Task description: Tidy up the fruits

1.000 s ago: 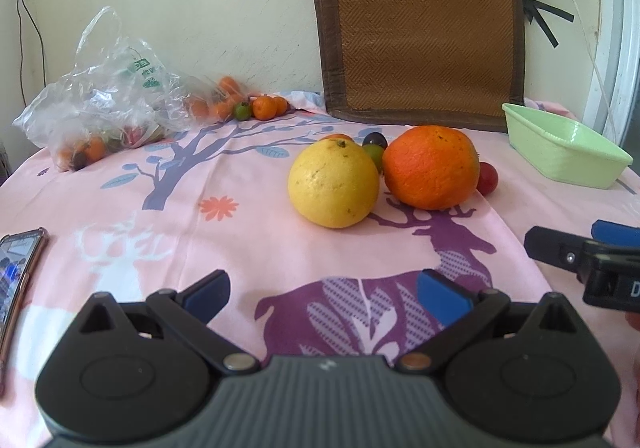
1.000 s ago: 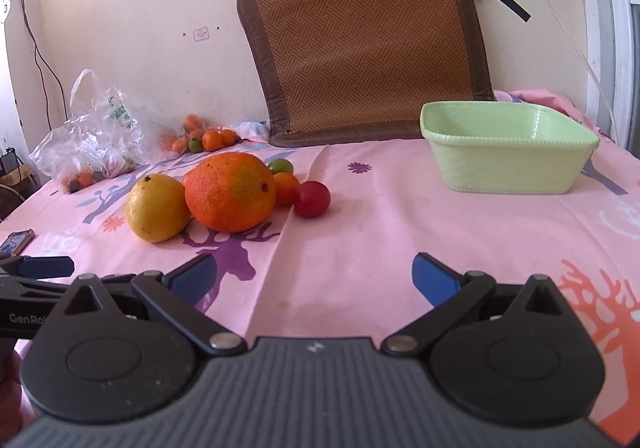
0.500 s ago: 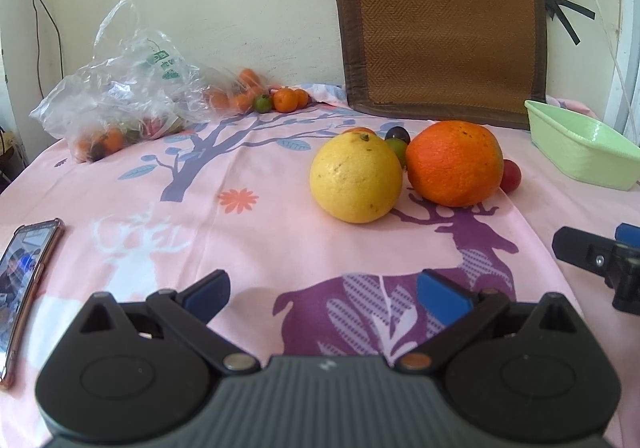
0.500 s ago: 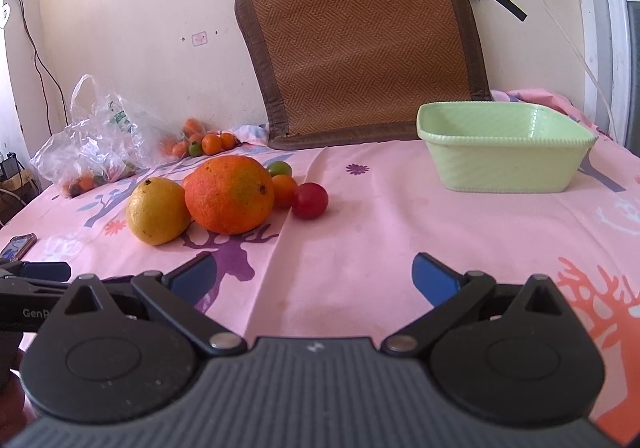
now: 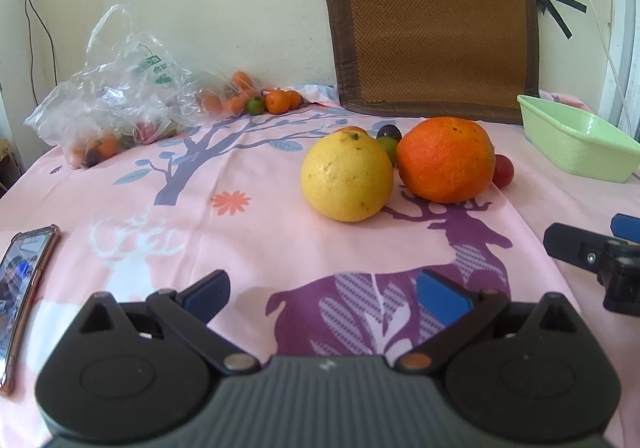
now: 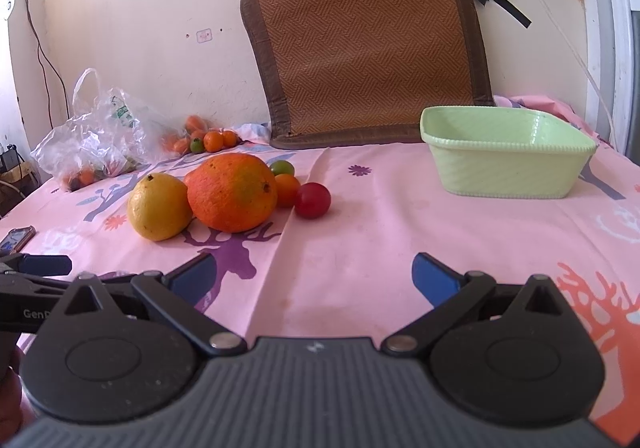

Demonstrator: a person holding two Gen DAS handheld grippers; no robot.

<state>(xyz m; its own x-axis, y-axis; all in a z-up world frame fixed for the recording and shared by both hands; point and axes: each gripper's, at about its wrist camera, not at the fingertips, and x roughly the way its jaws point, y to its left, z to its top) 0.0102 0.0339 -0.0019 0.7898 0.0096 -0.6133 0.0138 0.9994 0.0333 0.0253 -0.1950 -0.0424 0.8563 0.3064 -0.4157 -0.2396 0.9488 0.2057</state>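
A yellow citrus and a big orange lie side by side on the pink cloth. Behind and beside them sit a small green fruit, a small orange one, a dark plum and a red fruit. A pale green basin stands empty at the right. My left gripper is open, short of the yellow citrus. My right gripper is open too, nothing between its fingers.
A clear plastic bag with small fruits lies at the back left, with loose small oranges beside it. A phone rests at the left edge. A woven mat leans on the wall.
The left wrist view has swung a little to the left, so the fruits now sit further right in it. The right gripper has barely moved. Both stay open.
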